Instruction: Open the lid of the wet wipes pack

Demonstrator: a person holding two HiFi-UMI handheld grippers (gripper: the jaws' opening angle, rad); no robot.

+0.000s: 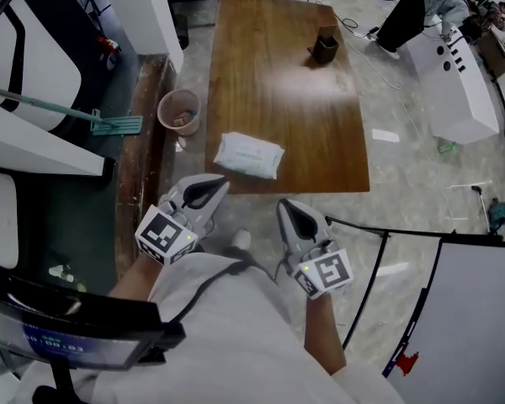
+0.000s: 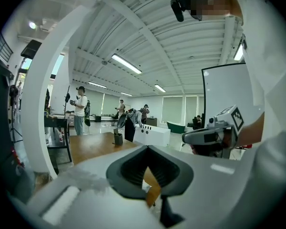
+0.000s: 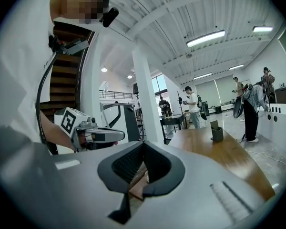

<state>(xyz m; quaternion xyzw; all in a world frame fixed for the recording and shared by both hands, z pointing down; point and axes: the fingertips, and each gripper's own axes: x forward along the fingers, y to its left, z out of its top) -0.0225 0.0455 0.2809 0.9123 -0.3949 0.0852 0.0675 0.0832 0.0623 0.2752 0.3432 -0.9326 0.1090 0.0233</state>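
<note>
The white wet wipes pack (image 1: 248,155) lies flat near the front edge of the brown wooden table (image 1: 303,116), its lid down. My left gripper (image 1: 204,194) hangs just short of that edge, below and left of the pack, jaws shut and empty. Further right, my right gripper (image 1: 296,220) is held over the floor, also shut with nothing in it. Neither touches the pack. The left gripper view looks over its closed jaws (image 2: 148,151) along the table, with the right gripper (image 2: 214,135) beside it. The right gripper view shows its closed jaws (image 3: 144,146) and the left gripper (image 3: 93,135).
A dark holder (image 1: 324,45) stands at the table's far end. A pinkish bucket (image 1: 178,112) and a mop head (image 1: 116,125) sit on the floor left of the table. White equipment (image 1: 454,74) stands at the right, with a white board (image 1: 471,326) near my right side. Several people stand in the distance.
</note>
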